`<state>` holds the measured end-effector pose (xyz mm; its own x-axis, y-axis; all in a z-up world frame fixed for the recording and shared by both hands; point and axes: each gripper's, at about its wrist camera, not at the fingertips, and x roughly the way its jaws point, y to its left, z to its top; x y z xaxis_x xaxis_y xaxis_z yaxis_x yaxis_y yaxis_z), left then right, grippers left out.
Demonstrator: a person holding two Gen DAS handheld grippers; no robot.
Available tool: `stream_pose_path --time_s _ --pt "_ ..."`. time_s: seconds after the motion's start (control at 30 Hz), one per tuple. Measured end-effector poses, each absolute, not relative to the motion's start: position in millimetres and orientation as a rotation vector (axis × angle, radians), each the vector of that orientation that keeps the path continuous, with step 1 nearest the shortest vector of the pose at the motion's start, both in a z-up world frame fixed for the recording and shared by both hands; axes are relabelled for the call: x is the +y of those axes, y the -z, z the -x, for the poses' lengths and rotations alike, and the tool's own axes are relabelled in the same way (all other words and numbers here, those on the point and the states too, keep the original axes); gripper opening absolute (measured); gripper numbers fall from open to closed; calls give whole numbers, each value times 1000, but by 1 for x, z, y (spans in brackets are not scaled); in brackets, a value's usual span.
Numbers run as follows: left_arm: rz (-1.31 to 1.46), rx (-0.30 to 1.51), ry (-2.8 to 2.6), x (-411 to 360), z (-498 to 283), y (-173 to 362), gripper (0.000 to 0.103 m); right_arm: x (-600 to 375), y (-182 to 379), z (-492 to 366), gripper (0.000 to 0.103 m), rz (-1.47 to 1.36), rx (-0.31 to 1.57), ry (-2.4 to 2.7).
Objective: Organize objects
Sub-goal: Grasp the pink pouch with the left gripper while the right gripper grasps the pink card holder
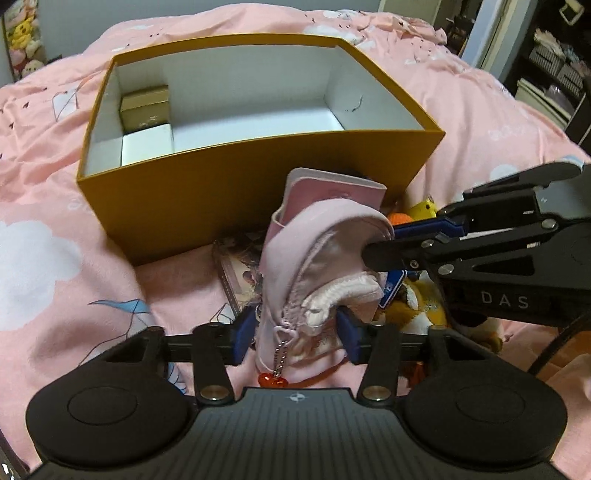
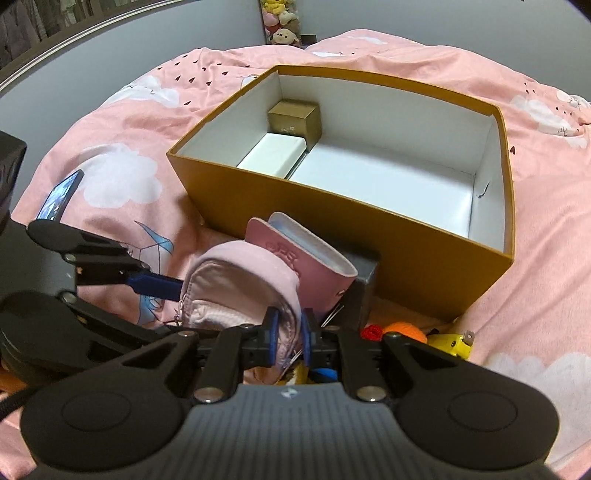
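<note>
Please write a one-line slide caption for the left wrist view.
Both grippers grip a pink pouch before the open yellow box.

Pink cloud-print bedspread (image 1: 55,206), plush toys (image 2: 280,22)

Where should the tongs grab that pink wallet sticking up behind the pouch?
Probably its top edge, coming from above. The pink wallet stands nearly upright, thin and flat, with only its upper part clear above the pink pouch; the yellow box blocks the far side. Pinch across its flat faces.
</note>
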<state>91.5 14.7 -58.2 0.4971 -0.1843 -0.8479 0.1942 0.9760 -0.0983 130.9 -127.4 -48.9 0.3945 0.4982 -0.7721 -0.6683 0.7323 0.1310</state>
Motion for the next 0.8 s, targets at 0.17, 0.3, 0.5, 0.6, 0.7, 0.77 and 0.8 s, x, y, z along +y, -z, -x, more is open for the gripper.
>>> stream_pose_path --time_s 0.17,0.3,0.5,0.6,0.7,0.77,0.8 --pt "-21 1018 206 12 -88 58 30 -131 52 -130 16 193 908 -750" --pt "29 1019 185 19 -83 52 25 -134 48 -128 21 186 895 -749" --pt "92 986 123 36 -68 33 22 -142 40 -123 32 155 861 -743" --pt "129 969 79 49 -63 25 22 -143 43 -126 32 151 878 -712" --pt "155 959 26 61 -62 22 22 -143 53 -132 32 123 924 -702" --pt "152 958 -7 66 -62 23 22 -142 58 -136 32 114 936 -691" --pt "153 959 -23 68 -63 24 22 -141 61 -138 33 107 942 -689"
